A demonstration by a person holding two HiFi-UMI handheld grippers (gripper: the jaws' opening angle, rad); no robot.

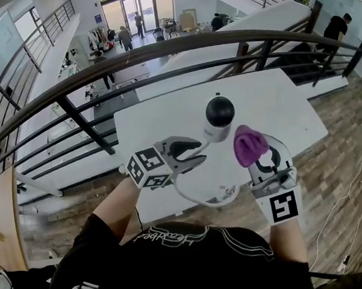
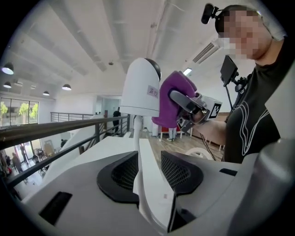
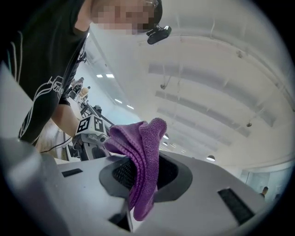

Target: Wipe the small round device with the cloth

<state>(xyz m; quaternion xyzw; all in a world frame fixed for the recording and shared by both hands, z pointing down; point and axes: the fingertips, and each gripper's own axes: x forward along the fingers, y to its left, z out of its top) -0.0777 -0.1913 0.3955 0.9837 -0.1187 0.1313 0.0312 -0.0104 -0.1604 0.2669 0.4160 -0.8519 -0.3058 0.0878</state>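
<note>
The small round device (image 1: 219, 116), white with a black domed head, is raised above the white table (image 1: 277, 102). In the left gripper view the device (image 2: 140, 87) rises just ahead of the jaws. My left gripper (image 1: 197, 153) reaches it from the left. Its jaws stand open with the device's white stem (image 2: 147, 166) lying loose between the pads. My right gripper (image 1: 257, 155) is shut on a bunched purple cloth (image 1: 249, 144), held just right of the device. The cloth (image 2: 173, 99) sits close against the device's side; whether it touches I cannot tell. In the right gripper view the cloth (image 3: 140, 143) droops from the jaws.
A white cable (image 1: 198, 198) loops from under the left gripper towards the table's near edge. A dark metal railing (image 1: 161, 49) runs behind the table, with a drop to a lower floor beyond. Wooden flooring lies to the right.
</note>
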